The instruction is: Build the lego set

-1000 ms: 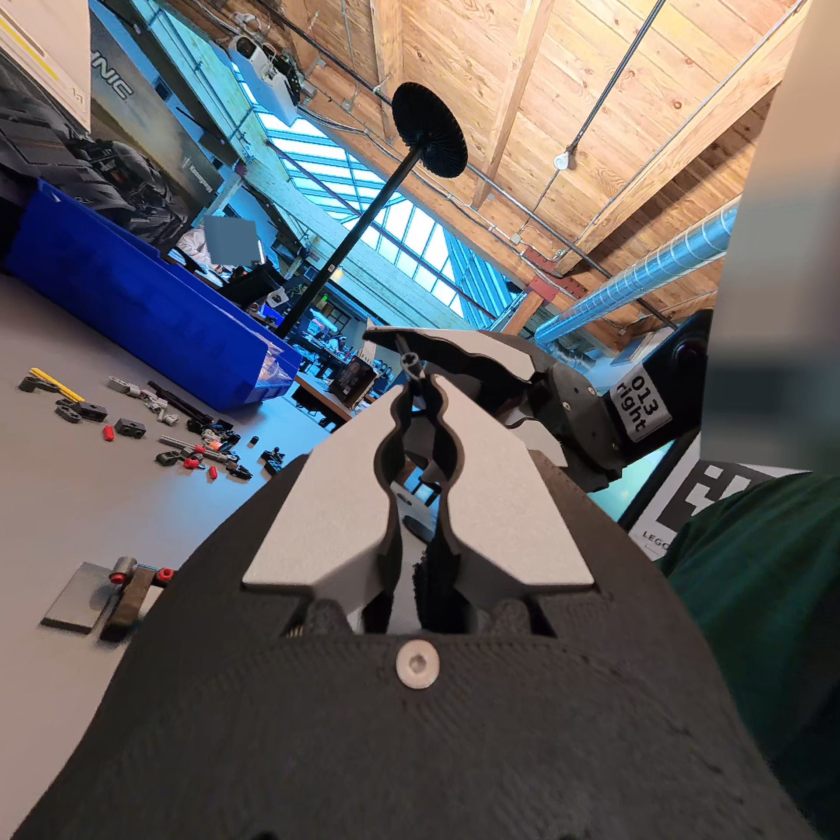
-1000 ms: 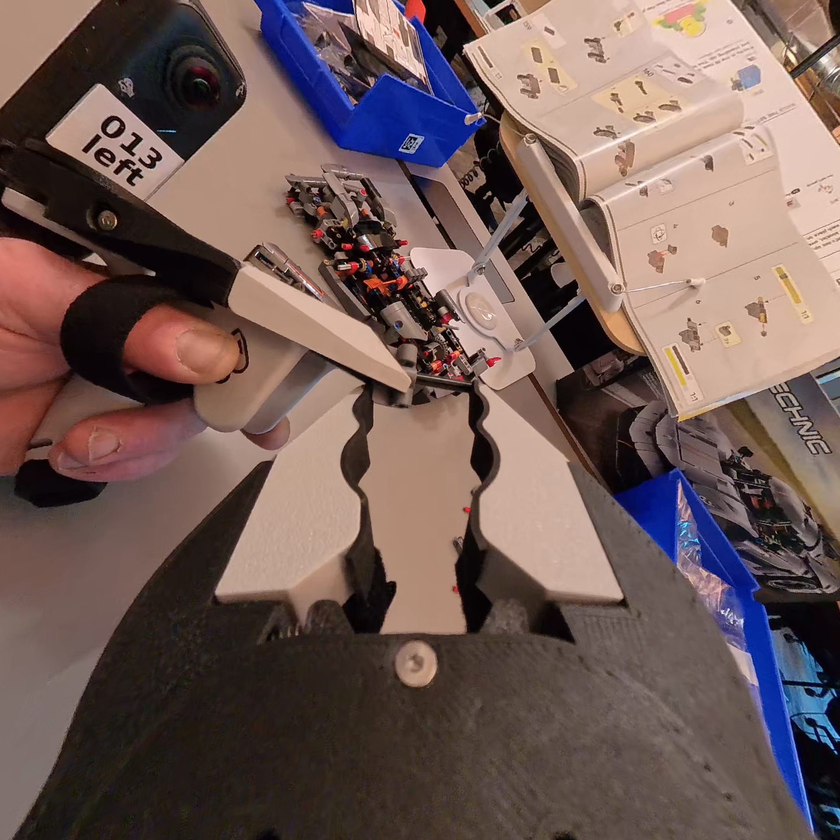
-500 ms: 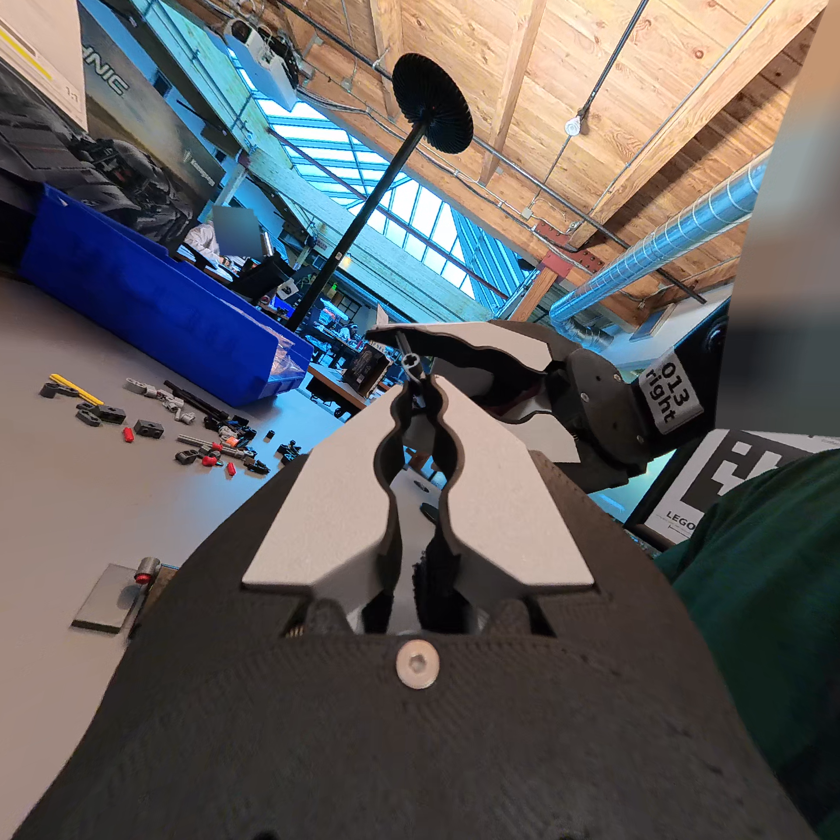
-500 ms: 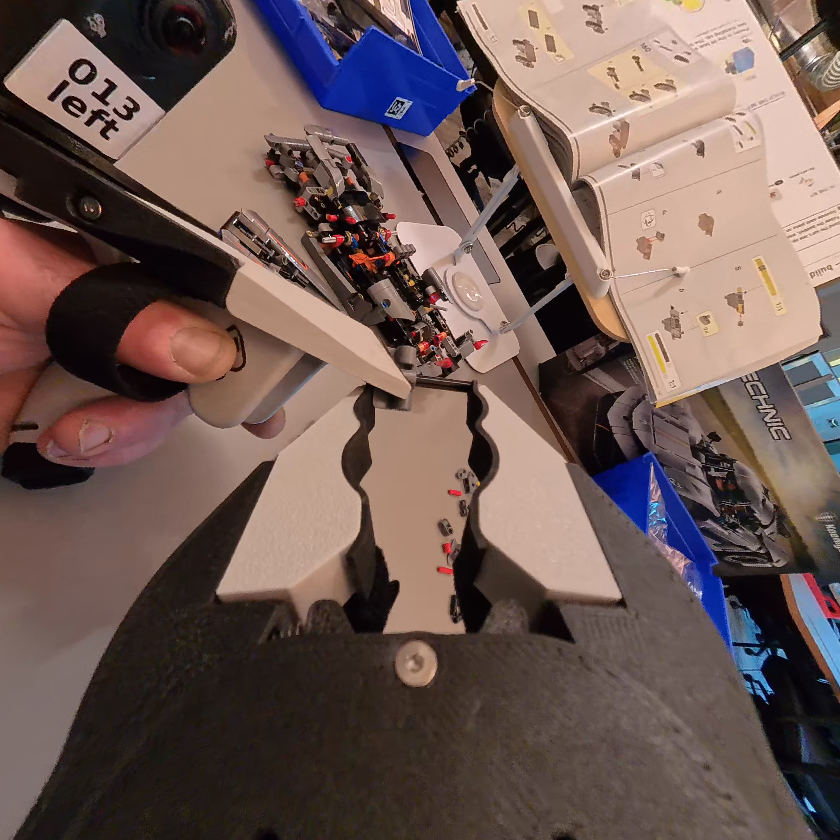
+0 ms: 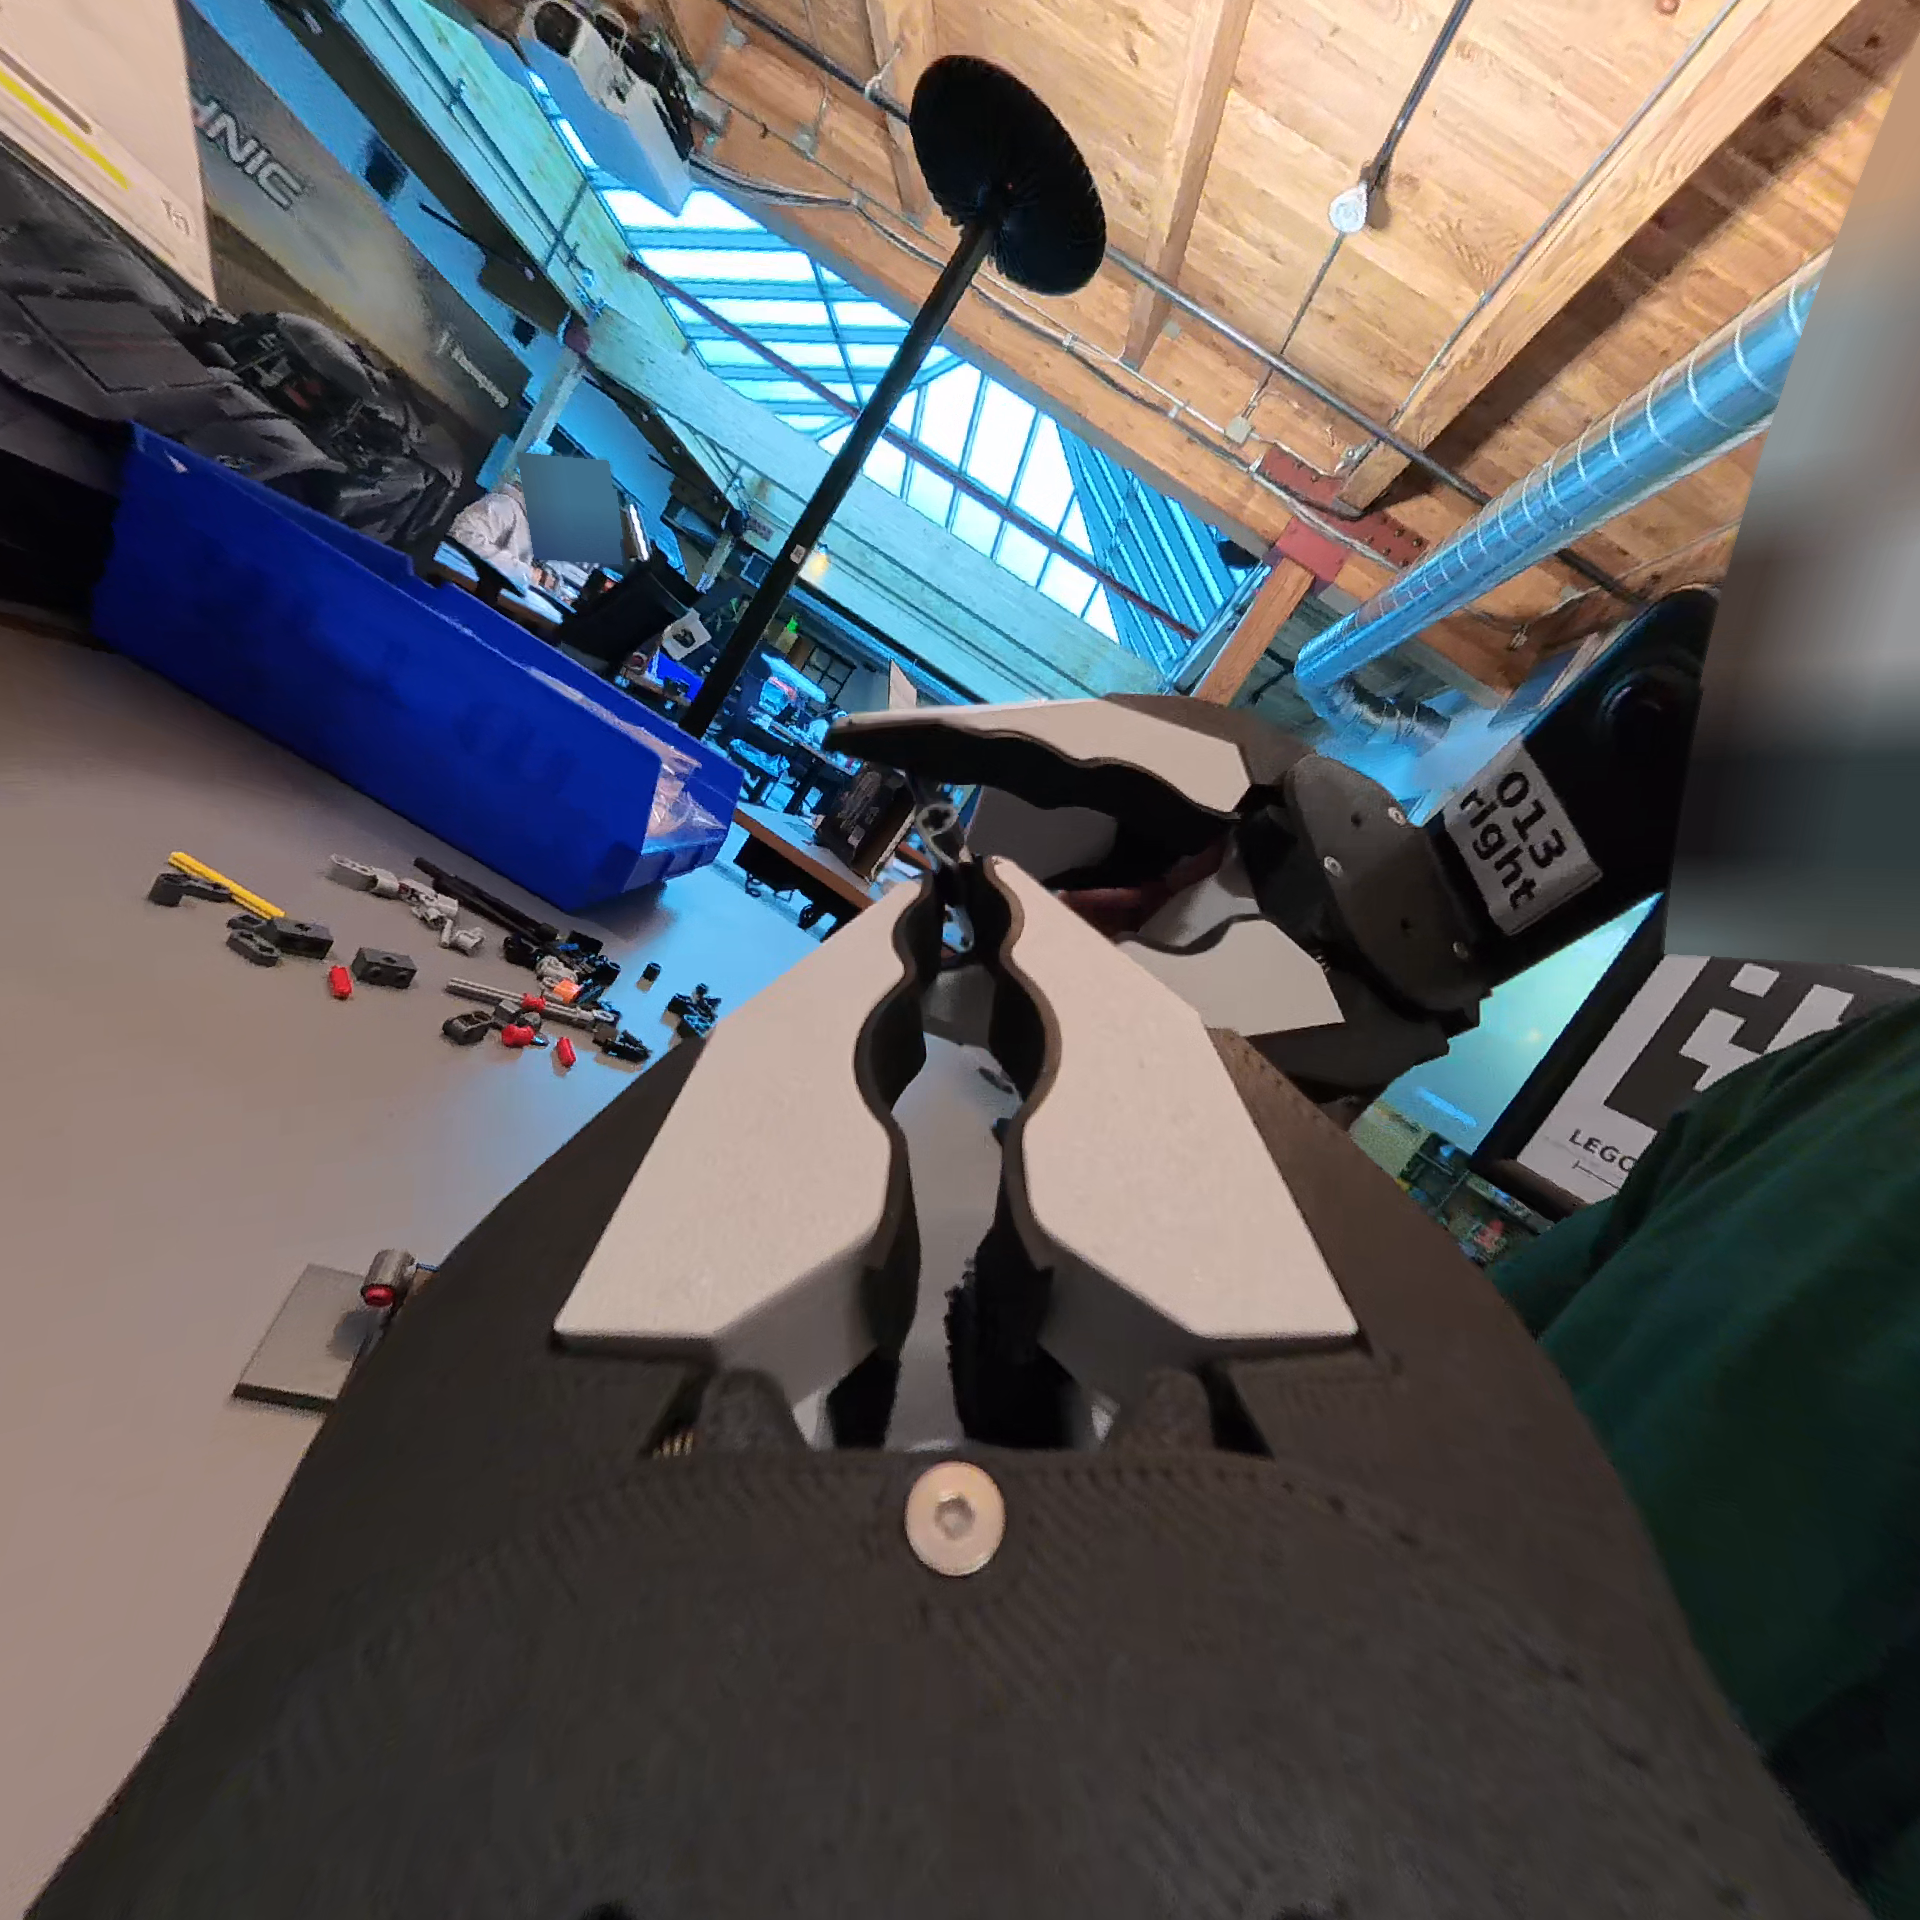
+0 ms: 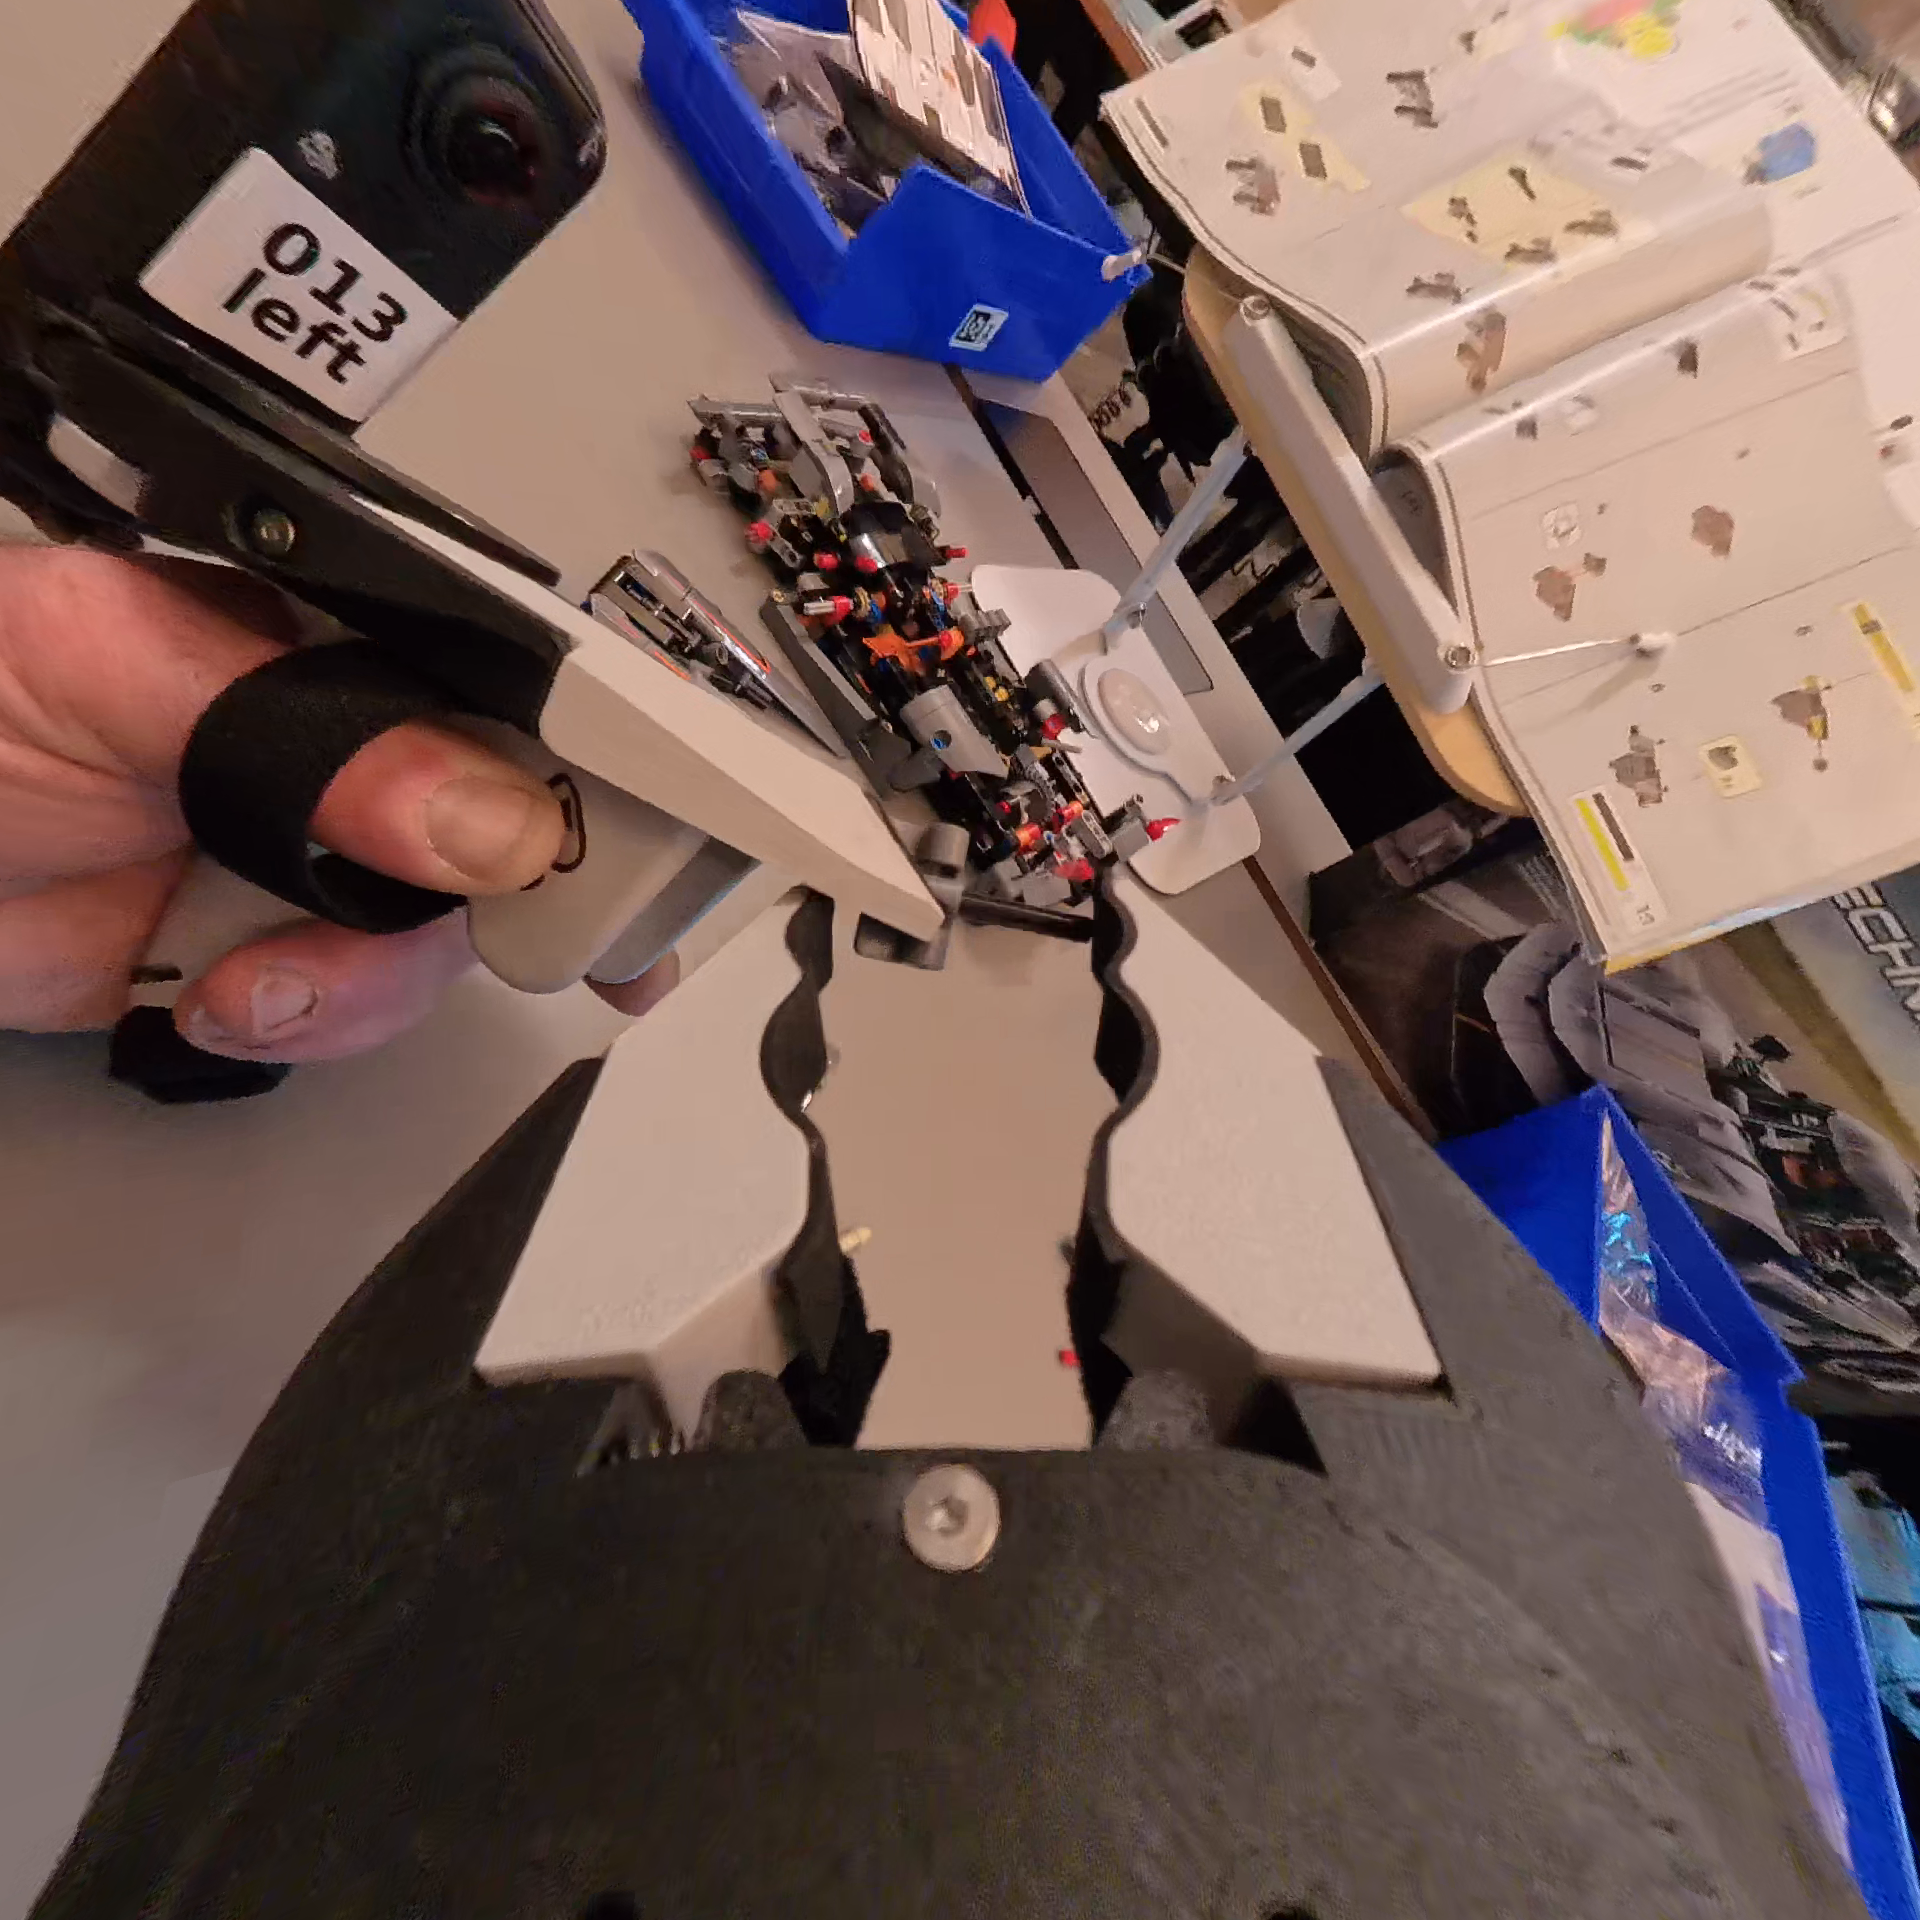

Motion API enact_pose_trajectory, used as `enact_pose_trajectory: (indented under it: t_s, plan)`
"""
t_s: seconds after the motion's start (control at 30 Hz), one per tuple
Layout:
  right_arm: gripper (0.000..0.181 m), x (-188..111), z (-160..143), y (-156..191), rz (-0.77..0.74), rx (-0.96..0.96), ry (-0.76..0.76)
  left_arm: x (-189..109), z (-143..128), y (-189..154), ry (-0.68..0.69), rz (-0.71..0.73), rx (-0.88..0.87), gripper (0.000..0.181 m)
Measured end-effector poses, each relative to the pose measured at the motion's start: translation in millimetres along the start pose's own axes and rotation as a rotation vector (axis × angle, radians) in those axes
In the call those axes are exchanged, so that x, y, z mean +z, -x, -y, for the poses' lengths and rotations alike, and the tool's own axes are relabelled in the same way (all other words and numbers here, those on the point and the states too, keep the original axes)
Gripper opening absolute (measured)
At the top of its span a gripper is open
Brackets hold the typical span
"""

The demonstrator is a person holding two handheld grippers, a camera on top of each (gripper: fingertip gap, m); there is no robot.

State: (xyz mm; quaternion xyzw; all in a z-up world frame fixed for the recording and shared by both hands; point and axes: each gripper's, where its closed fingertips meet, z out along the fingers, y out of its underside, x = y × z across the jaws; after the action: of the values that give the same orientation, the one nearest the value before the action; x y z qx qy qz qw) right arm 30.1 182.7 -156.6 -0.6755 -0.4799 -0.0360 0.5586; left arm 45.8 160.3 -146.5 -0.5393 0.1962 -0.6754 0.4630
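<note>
While the left tool point(image 5: 961, 883) pinches a small grey lego connector with a thin black axle point(image 6: 1023, 914) between nearly closed tips, the right tool point(image 6: 951, 920) stands wide open around that axle, its fingers point(image 6: 1205, 1174) gripping nothing. Both tools meet above the grey table point(image 6: 582, 416). A partly built grey and black lego chassis with red and orange pins point(image 6: 883, 665) lies near the table's far edge, beside a blue plastic bin point(image 6: 935, 260). Loose small lego pieces in black, grey, red and yellow point(image 5: 436, 956) are scattered before another blue bin point(image 5: 395, 707). An open instruction booklet point(image 6: 1558, 416) sits on a stand past the edge.
</note>
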Motion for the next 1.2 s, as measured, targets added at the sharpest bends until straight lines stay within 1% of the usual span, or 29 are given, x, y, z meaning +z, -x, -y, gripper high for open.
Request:
enact_pose_trajectory:
  t_s: [0.17, 0.33, 0.8, 1.2]
  plan:
    - [0.046, -0.2, -5.6, -1.1, 0.01, 0.006, 0.024, 2.1, -2.1, 1.5, -0.009, -0.009, -0.024, 0.004]
    - [0.045, -3.3, -3.6, -4.8, 0.021, 0.076, -0.018, 6.3, 1.6, -1.7, -0.02, -0.019, -0.015, 0.004]
    - [0.042, -1.1, -1.7, -6.8, -0.024, 0.025, -0.03, 4.7, 4.9, 0.2, -0.046, -0.03, -0.022, 0.004]
    - [0.04, 2.5, 0.1, -5.1, -0.018, -0.008, -0.017, 0.9, 7.3, 2.7, -0.064, -0.028, -0.065, 0.005]
